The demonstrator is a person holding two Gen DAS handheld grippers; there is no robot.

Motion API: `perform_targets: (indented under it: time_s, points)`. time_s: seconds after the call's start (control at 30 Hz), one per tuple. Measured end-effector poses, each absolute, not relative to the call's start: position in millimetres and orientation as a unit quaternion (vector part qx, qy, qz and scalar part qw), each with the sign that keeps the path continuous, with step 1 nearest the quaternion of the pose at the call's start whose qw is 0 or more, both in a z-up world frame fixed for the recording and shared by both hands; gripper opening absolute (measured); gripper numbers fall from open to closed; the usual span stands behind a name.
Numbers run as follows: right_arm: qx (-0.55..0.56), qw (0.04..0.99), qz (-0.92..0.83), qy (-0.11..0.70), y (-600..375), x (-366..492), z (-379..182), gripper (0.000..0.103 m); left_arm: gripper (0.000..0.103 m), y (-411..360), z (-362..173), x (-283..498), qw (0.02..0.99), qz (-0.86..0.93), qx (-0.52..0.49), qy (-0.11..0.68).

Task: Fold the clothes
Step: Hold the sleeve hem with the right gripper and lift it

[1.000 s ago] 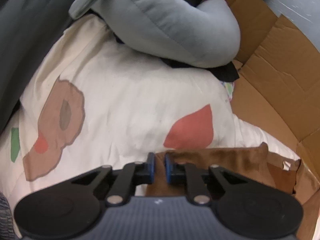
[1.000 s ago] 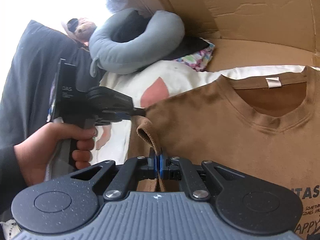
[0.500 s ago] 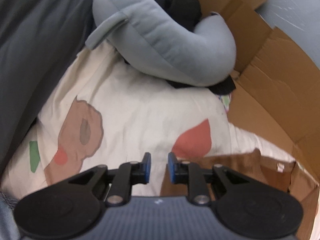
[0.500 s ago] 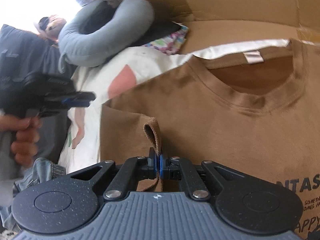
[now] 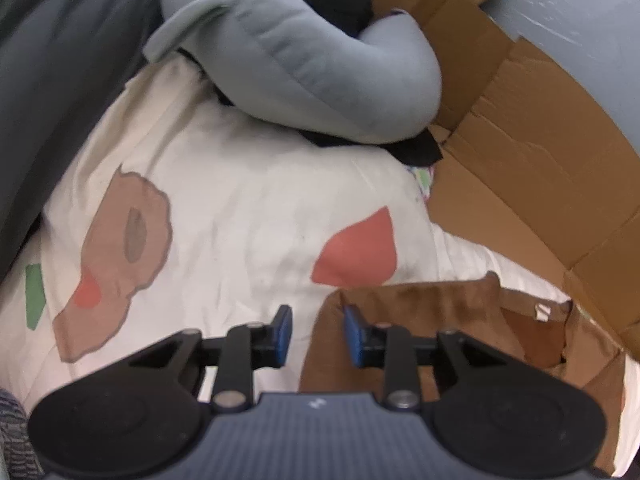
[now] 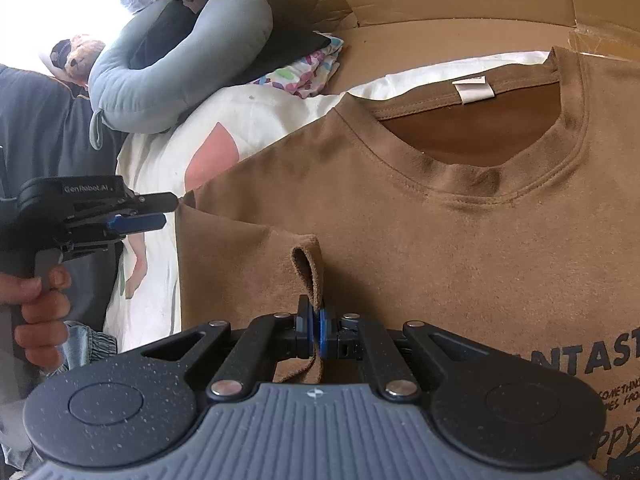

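**Right gripper pinches the folded sleeve while the left lets go**

Here a brown T-shirt [image 6: 460,240] lies front up on a white sheet [image 5: 248,200] printed with brown, red and green shapes. Its round neckline and white neck label [image 6: 474,90] point toward the cardboard [image 6: 440,4] that stands behind the bedding, and dark lettering shows on its chest at the lower right of the right wrist view.

The right gripper [image 6: 316,330] has its jaws pressed together on a thin fold of the shirt's brown cloth; the fold loops up just above the blue pads and a strip of it hangs below them. That cloth belongs to the sleeve side, which is laid inward over the shirt's body.

The left gripper [image 5: 316,334] is at the shirt's shoulder edge, held by a hand [image 6: 36,312] seen at the left of the right wrist view. Its jaws are opening, the blue pads stand apart and neither presses on the cloth; the shirt's edge lies below the gap.

A grey U-shaped pillow [image 5: 304,52] rests at the far end of the sheet, with dark cloth under it and a patterned cloth [image 6: 304,74] beside it. A teddy bear [image 6: 82,56] sits behind the pillow
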State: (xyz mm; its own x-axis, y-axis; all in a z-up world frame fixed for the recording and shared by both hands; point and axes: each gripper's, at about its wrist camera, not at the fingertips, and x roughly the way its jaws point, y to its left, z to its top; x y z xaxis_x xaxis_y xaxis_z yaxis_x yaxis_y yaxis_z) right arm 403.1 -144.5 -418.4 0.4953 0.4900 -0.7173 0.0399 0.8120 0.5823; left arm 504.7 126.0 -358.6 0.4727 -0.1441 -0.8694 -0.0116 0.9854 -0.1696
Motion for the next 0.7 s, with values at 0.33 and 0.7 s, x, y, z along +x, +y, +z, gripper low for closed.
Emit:
perform_targets:
  time_s: [0.33, 0.7]
  points:
    - [0.286, 0.816, 0.155, 0.478, -146, 411, -417, 0.001, 0.008, 117, -379, 511, 0.86, -0.028, -0.055, 0.507]
    - [0.305, 0.801, 0.14, 0.496, -165, 413, -439, 0.004, 0.006, 111, -382, 518, 0.865, 0.002, -0.025, 0.5]
